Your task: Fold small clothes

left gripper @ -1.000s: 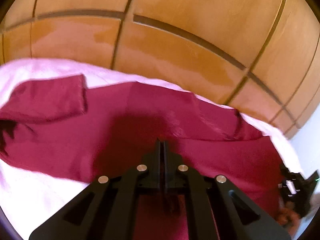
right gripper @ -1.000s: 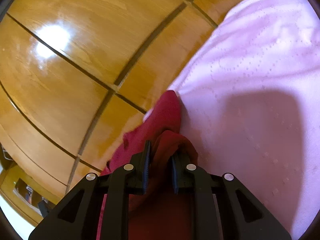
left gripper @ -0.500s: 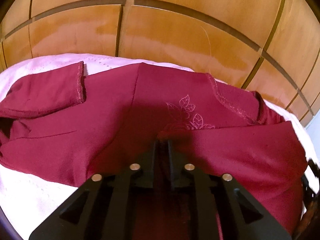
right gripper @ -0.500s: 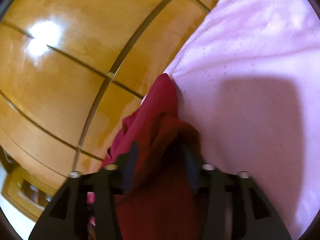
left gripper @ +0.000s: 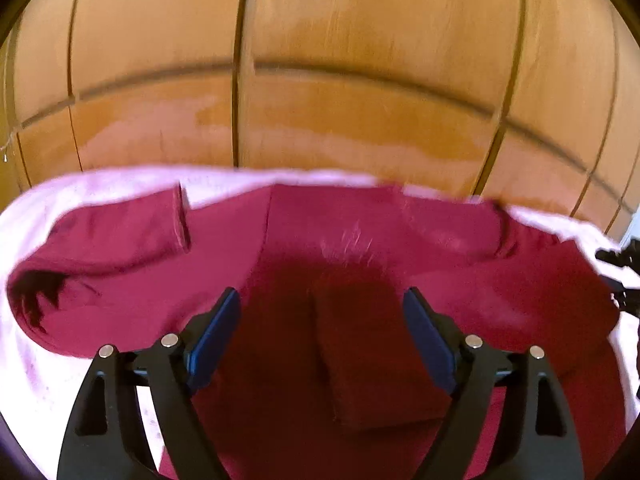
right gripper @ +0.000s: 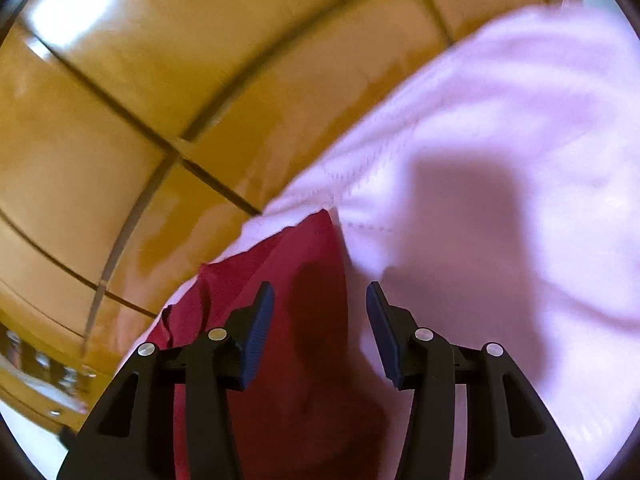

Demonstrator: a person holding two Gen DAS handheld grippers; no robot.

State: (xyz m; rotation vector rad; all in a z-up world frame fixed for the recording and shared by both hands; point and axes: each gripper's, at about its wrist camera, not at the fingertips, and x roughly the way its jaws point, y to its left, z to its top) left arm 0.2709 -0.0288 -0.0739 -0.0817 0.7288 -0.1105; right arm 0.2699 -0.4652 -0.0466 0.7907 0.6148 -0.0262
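Left gripper (left gripper: 322, 304) now spread wide above shirt (left gripper: 360, 248), released since pinching it earlier, right gripper (right gripper: 320, 300) likewise parted over shirt's edge, shirt lying on pink blanket (right gripper: 480, 140), wood panels (left gripper: 360, 60) close beyond, blanket spreading rightward.

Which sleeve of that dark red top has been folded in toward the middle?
The one near the left tool: that folded sleeve lies across the red top. The other sleeve still stretches left.
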